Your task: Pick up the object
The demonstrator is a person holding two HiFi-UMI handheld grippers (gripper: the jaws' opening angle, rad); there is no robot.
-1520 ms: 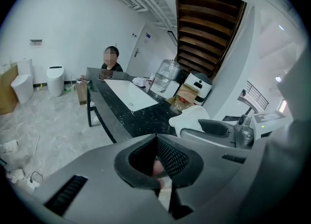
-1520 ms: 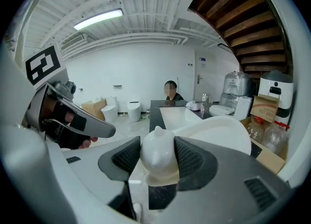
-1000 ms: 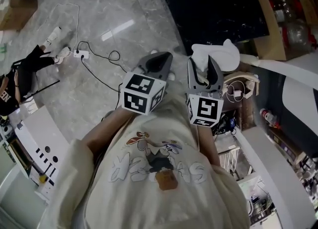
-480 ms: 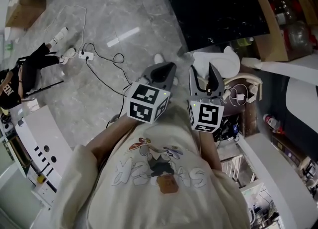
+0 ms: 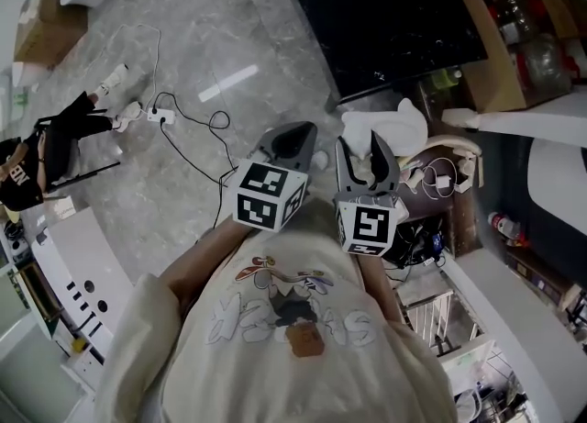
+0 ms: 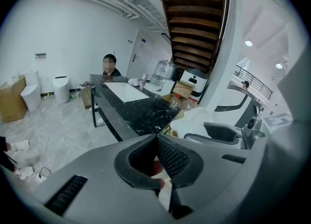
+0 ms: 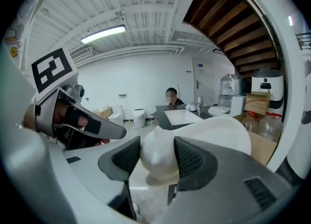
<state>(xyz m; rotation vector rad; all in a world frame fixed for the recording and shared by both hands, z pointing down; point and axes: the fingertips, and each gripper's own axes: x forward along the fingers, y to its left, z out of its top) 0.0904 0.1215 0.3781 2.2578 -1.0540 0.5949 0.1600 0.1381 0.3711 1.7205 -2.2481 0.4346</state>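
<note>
1. Far left, the cable (image 5: pixel 188 132) trails over the grey floor (image 5: pixel 220 36). It sits a touch lower in the head view than a second ago. I'd put that down to the person shifting, not the cable.
2. The left gripper (image 5: pixel 298 135) is clenched on nothing, its jaws meeting tip to tip with no part of the task's thing between them. It has kept its place in front of the chest, and its marker cube (image 5: pixel 266 196) has hardly moved against the shirt.
3. The right gripper (image 5: pixel 358 143) has swung a little leftward and drawn in, so it now hangs just beside the left one. Its jaws are still pinched on a knob-like part of the white object (image 5: pixel 390 123), one pad on each side.
4. The white object is aloft ahead of the person's chest, and only the jaws appear to touch it. Its rounded body bulges out past the right jaw. It has drifted left with the gripper, and the grip looks unchanged through that small swing. To my eye the pick-up itself is done, and what remains is keeping that clamp steady.
5. To the right, the black table (image 5: pixel 404 36) shows more of its top than before, which suggests the person is turning toward it.
</note>
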